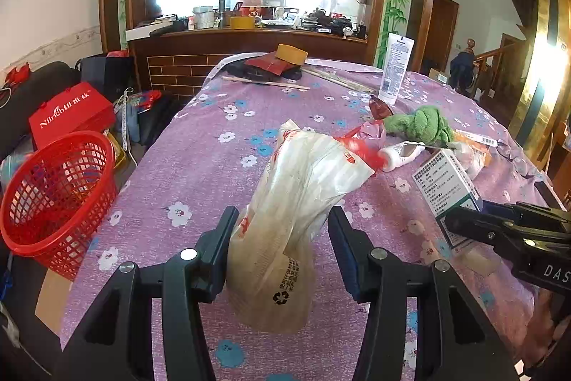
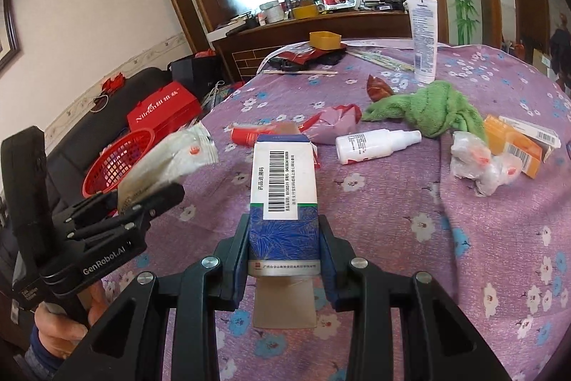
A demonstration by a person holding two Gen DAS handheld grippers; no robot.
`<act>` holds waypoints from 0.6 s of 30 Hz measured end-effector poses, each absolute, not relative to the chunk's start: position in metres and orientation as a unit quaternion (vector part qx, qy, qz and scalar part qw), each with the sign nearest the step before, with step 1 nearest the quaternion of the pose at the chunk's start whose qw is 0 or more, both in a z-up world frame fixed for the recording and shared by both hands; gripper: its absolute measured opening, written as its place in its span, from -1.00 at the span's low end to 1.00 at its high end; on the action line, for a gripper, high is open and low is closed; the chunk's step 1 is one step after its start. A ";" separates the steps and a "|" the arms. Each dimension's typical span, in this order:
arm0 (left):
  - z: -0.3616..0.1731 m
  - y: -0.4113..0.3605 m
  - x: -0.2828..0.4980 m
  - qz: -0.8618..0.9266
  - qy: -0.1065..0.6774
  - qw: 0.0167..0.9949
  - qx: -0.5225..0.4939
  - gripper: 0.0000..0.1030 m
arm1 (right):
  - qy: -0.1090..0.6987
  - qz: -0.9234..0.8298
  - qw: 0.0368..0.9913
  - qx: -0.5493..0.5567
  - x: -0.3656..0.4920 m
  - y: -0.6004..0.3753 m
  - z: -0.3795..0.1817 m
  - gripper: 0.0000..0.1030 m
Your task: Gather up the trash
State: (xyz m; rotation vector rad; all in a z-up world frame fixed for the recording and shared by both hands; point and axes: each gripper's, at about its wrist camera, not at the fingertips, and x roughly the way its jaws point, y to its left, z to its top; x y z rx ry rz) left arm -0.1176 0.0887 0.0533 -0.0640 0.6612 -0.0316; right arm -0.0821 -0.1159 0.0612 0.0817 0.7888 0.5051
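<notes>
Left wrist view shows the left claw (image 1: 282,238) clamped on a crumpled paper bag (image 1: 303,181) above the desk (image 1: 200,166), while the right claw (image 2: 283,249) grips a medicine box (image 2: 283,181). Both loads are mid-carry; next, I judge, each must travel left to the red basket (image 1: 57,195) beside the desk and be dropped in.

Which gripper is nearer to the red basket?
Left. The left gripper is beside the red basket; the right gripper is farther away, on its other side.

Two hand-held grippers, both angled downward, both loaded.
Left gripper (image 1: 282,231): pads clamped on a crumpled bag (image 1: 303,174), tips toward 12 o'clock. Right gripper (image 2: 283,245): pads pressed on a box (image 2: 282,188), tips toward 12 o'clock.
</notes>
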 end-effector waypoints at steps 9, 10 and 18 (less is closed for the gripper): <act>0.064 0.095 -0.127 -0.003 0.310 0.951 -0.020 -0.03 | 0.382 0.245 0.890 0.040 -0.078 -0.111 0.064 -0.28; 0.065 0.097 -0.128 -0.001 0.309 0.951 -0.019 -0.03 | 0.382 0.247 0.890 0.040 -0.078 -0.110 0.065 -0.28; 0.068 0.110 -0.129 0.007 0.310 0.950 -0.028 -0.02 | 0.381 0.257 0.887 0.035 -0.077 -0.100 0.068 -0.28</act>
